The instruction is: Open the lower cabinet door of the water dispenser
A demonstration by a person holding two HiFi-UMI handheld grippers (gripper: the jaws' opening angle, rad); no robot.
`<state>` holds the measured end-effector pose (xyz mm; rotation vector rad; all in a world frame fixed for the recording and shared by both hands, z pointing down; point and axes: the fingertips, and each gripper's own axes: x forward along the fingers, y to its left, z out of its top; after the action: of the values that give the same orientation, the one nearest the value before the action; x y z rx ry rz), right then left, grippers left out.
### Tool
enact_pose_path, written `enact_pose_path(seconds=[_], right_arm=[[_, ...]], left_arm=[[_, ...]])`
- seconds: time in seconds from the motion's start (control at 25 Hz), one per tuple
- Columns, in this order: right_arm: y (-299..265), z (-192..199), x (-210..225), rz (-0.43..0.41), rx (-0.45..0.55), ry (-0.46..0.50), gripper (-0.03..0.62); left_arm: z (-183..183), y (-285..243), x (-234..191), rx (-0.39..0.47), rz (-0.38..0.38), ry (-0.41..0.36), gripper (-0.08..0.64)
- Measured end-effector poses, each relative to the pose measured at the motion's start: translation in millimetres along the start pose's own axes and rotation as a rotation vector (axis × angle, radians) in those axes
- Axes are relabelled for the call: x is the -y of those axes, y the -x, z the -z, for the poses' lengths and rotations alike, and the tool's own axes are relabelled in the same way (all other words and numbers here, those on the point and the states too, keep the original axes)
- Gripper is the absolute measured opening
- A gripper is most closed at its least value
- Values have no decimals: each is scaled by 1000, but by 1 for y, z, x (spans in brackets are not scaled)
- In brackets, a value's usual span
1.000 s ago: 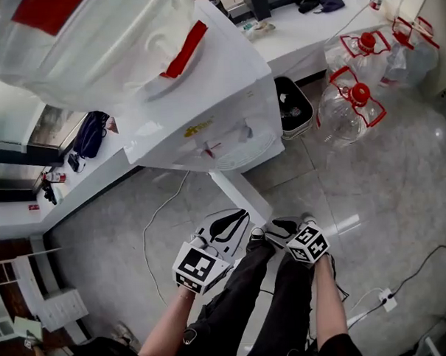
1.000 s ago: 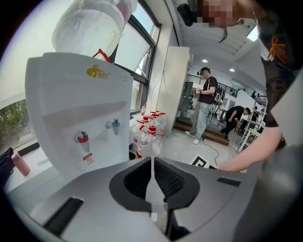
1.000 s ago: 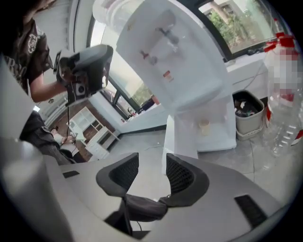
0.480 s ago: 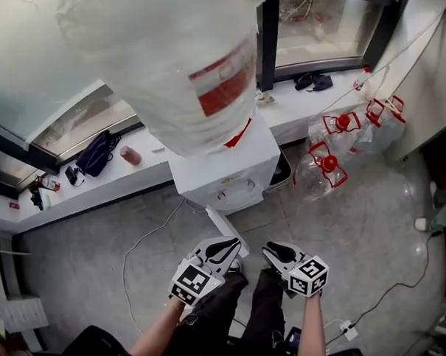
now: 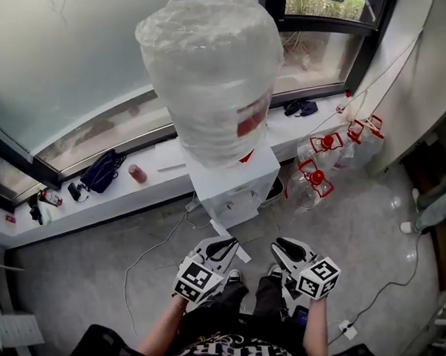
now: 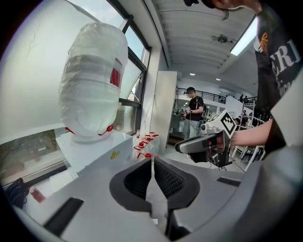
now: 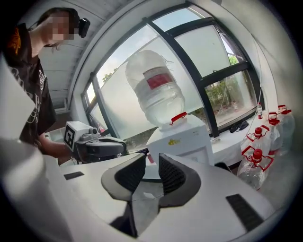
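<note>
Well beyond right tool [image 7: 152, 161] — water dispenser [image 7: 182, 139]

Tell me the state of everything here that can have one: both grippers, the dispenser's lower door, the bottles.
left gripper: shut, empty.
right gripper: slightly open, jaws have just been closing, nothing between them.
lower cabinet door: looks swung open toward the person.
big bottle: upside down on the dispenser, wrapped in film.
spare bottles: on the floor, red caps on.
</note>
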<state>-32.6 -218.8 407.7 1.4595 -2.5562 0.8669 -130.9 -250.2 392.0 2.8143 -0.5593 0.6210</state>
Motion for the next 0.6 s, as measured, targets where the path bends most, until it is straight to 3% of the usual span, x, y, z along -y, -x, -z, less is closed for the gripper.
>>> enact_pose_path(seconds=[0.16,0.6], right_arm=[[11,-5,-14,8,3,-6,101],[46,-31,-30,-138,67,-3,100]], left_arm=[[-5,12,7,17,-10,5,20],[-25,22,58,41,-88,17,20]])
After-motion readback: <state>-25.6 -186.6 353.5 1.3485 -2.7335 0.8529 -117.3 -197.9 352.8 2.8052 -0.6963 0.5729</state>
